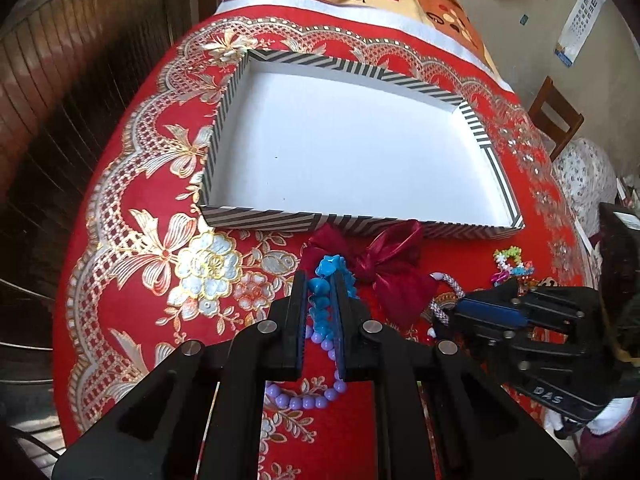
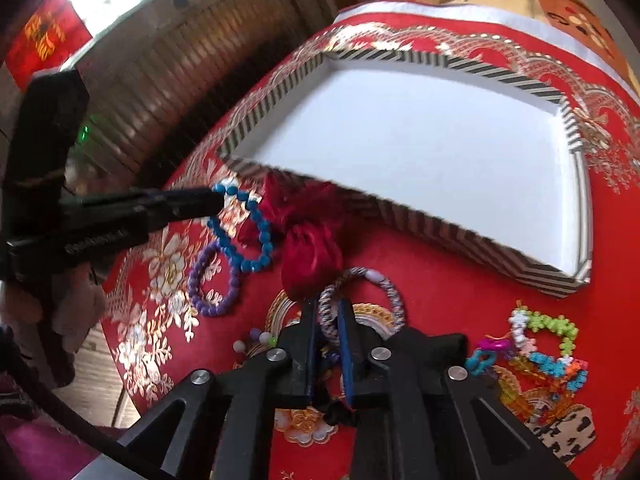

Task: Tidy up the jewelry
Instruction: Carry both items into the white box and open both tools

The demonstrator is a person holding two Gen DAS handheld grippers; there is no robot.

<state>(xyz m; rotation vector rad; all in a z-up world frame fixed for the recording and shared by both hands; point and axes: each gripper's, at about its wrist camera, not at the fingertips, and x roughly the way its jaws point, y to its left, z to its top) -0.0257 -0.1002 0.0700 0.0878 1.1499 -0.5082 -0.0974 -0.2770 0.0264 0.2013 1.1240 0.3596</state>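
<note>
- Left wrist view: the left gripper (image 1: 320,292) is closed on the blue bead bracelet (image 1: 325,280), pinched between its two fingers just short of the striped tray (image 1: 260,218).
- A purple bead bracelet (image 1: 308,392) lies on the red counter (image 1: 132,208) under the same gripper, touching or overlapping the blue one; whether it is also caught I cannot tell.
- Right wrist view: the right gripper (image 2: 328,320) is closed on the braided white-and-blue bangle (image 2: 384,284), which arcs out ahead of its fingers above the counter.
- A dark red satin pouch (image 2: 308,248) sits between the two bracelets being held, touching the tray's near wall.
- A heap of colourful plastic charm bracelets (image 2: 540,344) lies toward the counter's right edge, untouched; a few loose pale beads (image 2: 256,340) lie left of the right gripper.
- Progress, as I judge it: the tray's white floor is bare, so nothing is sorted yet. Both grippers have a piece in hand but neither is over the tray.
- Left to do: carry both held pieces in, then the purple bracelet, the charm heap and likely the pouch.
</note>
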